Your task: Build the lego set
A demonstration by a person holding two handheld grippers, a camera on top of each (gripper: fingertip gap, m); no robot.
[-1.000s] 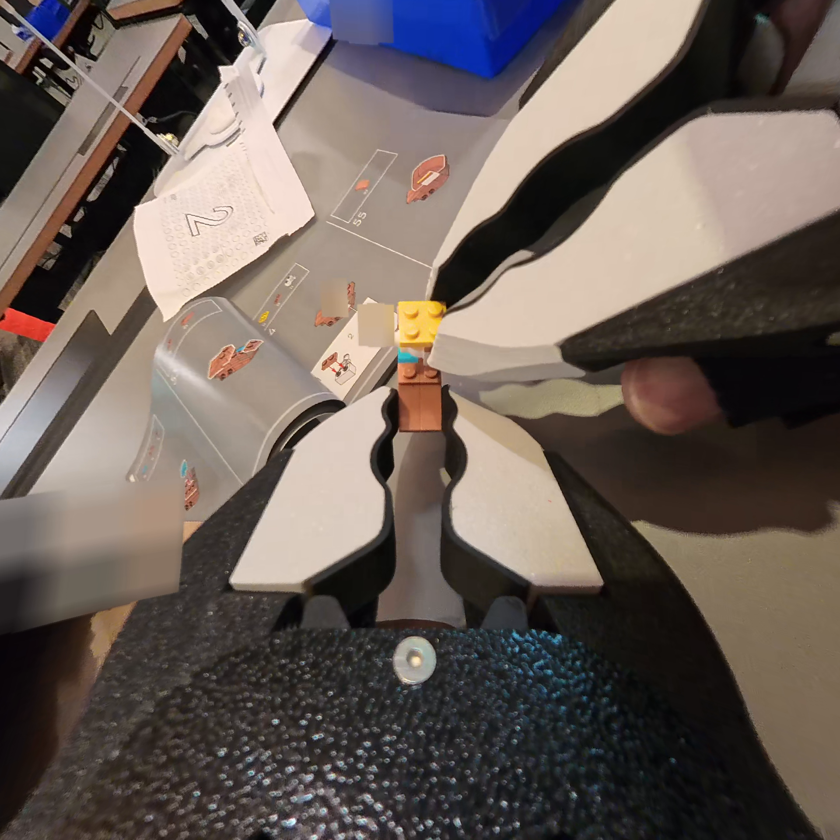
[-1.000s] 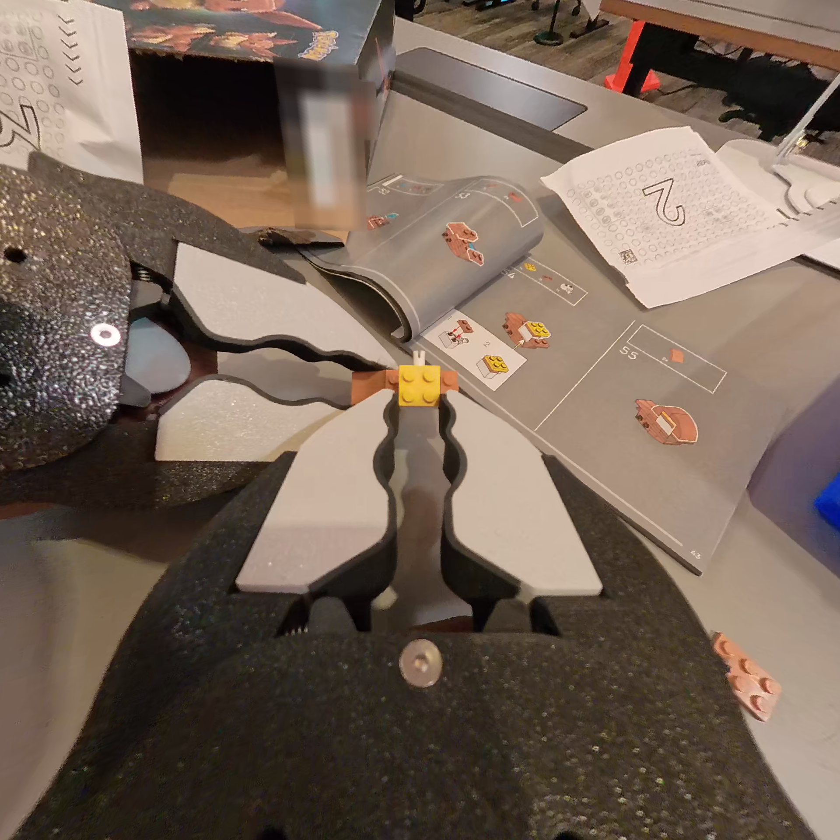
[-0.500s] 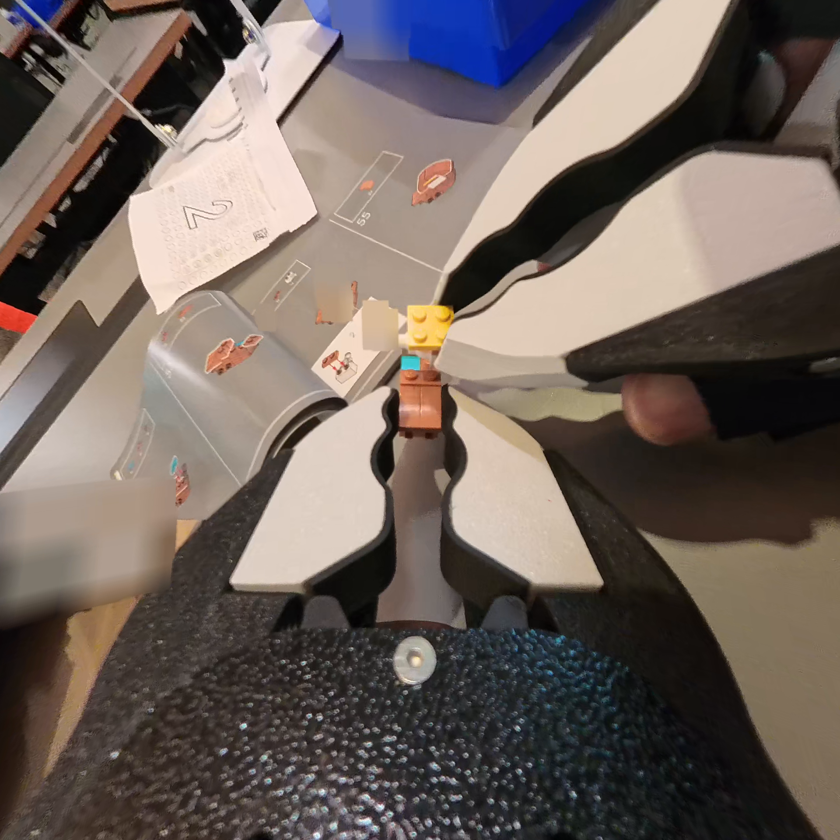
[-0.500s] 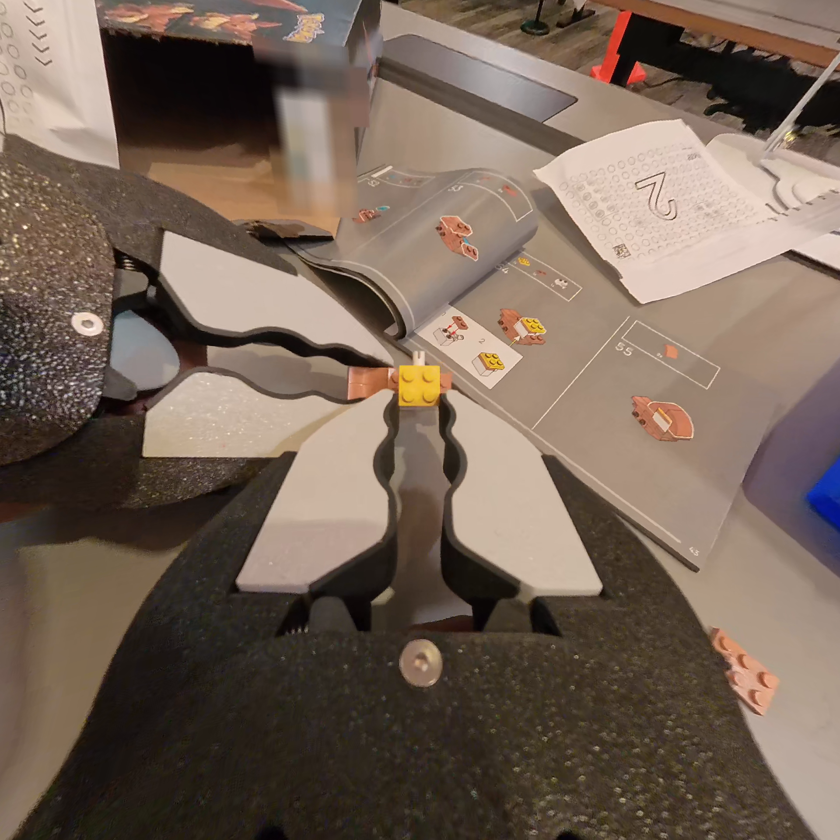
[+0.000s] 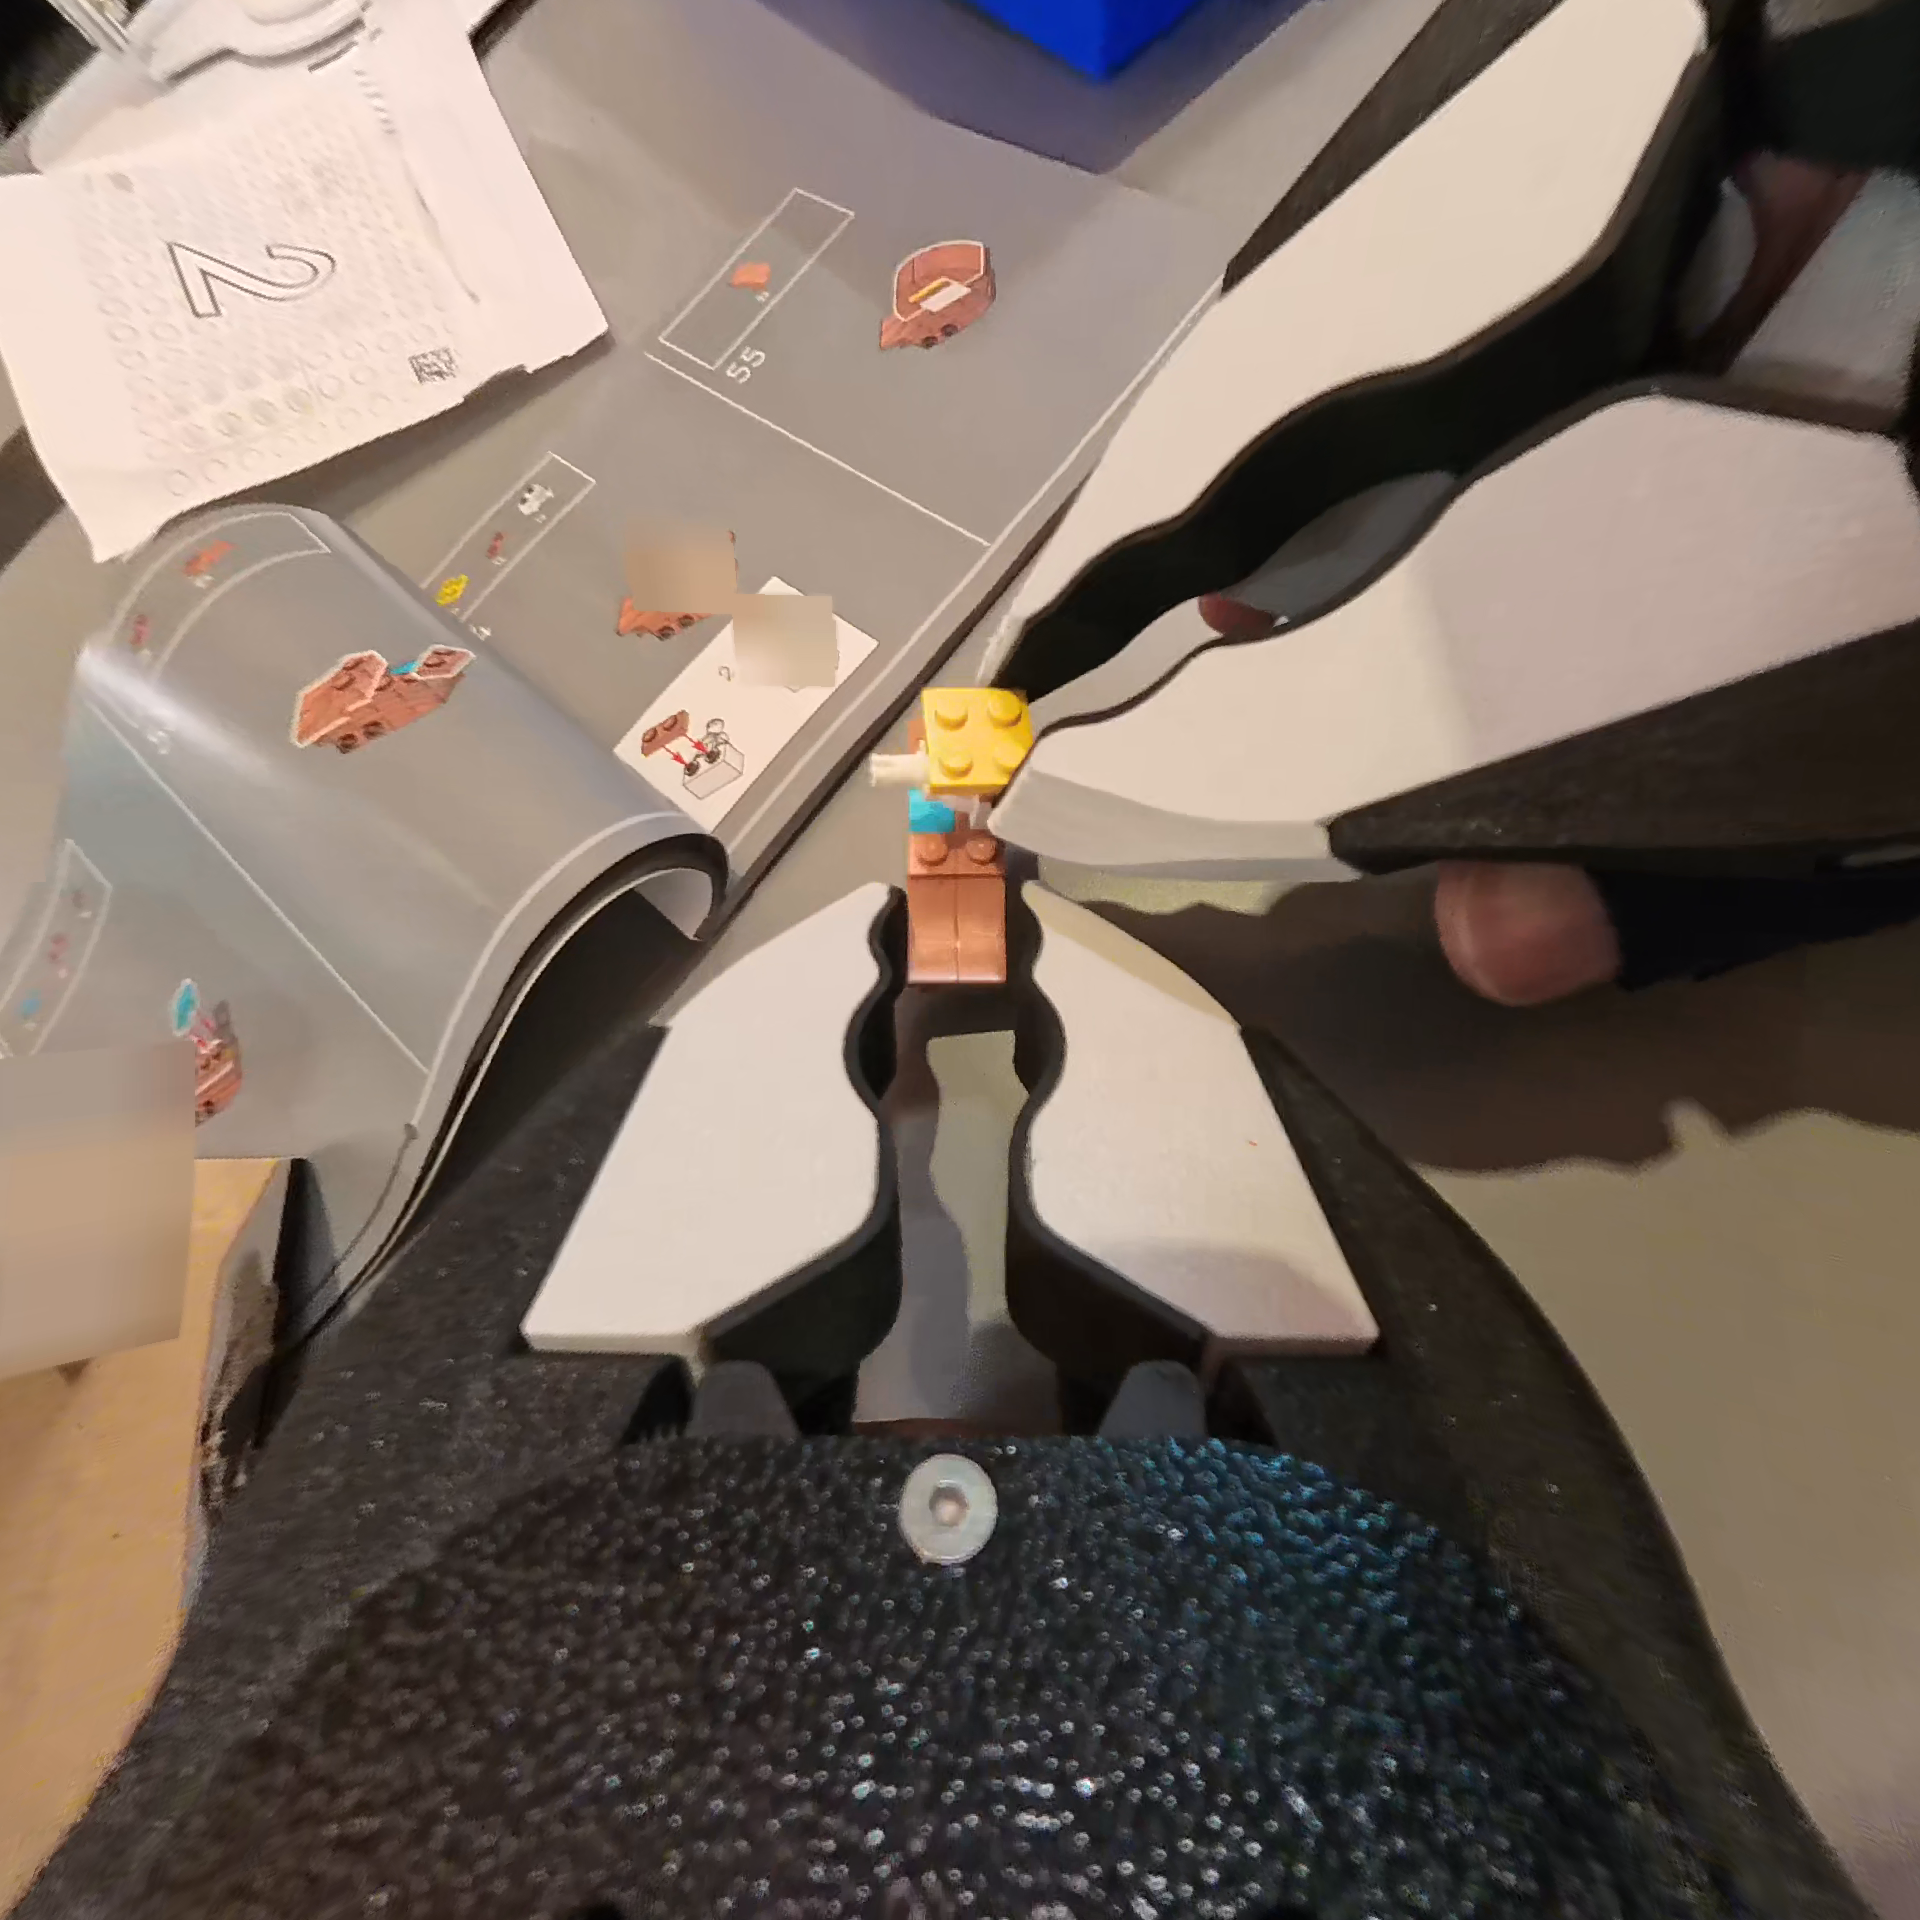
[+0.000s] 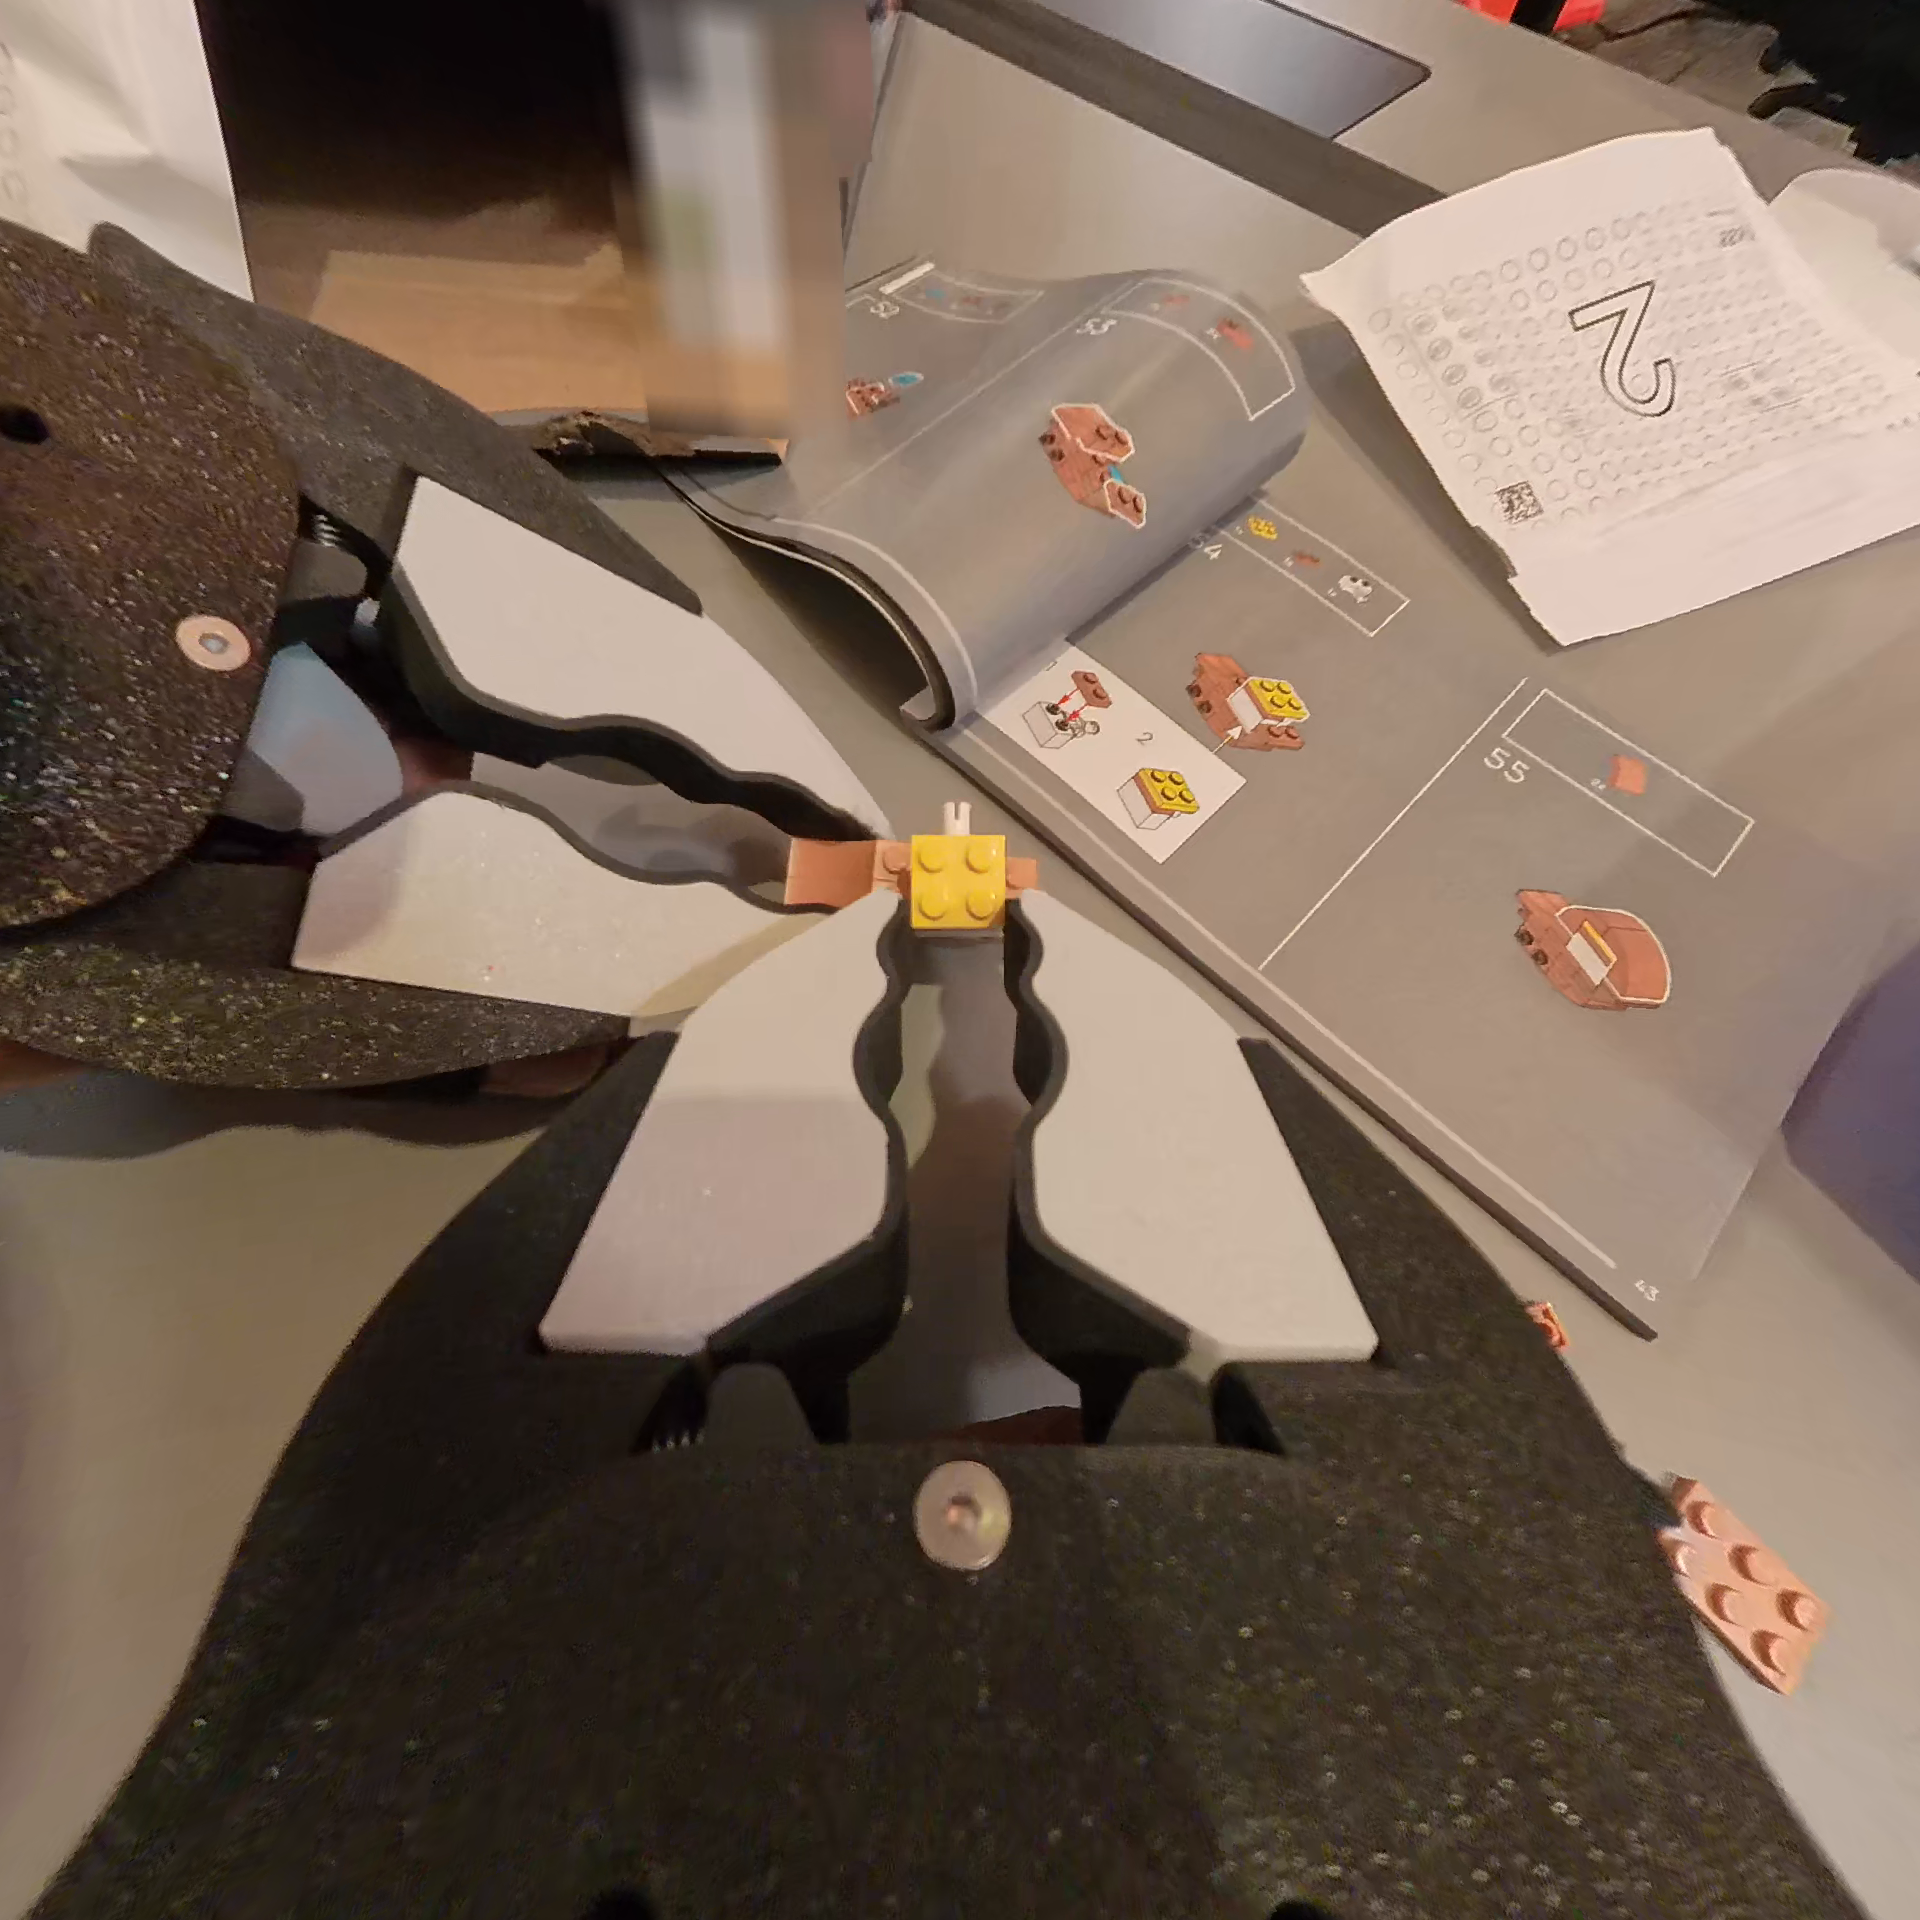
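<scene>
Shifted since a second ago: instruction booklet (image 5: 582, 343) and white numbered sheet (image 5: 260, 270) sit nearer in both wrist views; blue bin (image 5: 1081, 31) nearly out at the top; yellow piece tilted and nearer the brown piece.

Left hand-held gripper (image 5: 958, 935): narrow, pads pressed on both sides of a brown brick assembly (image 5: 956, 925), with a small teal piece (image 5: 930, 812) and a white pin (image 5: 896, 767) at its far end.

Right hand-held gripper (image 6: 956, 920): narrow, clamped on a yellow four-stud plate (image 6: 958, 881), touching the brown assembly's far end. Both held above the grey surface (image 6: 260, 1299), at the booklet's edge.

Fingertip (image 5: 1522, 930) under the right hand-held gripper. Open cardboard box (image 6: 447, 270) behind. Loose pinkish-brown plate (image 6: 1745, 1600) on the surface at lower right.
</scene>
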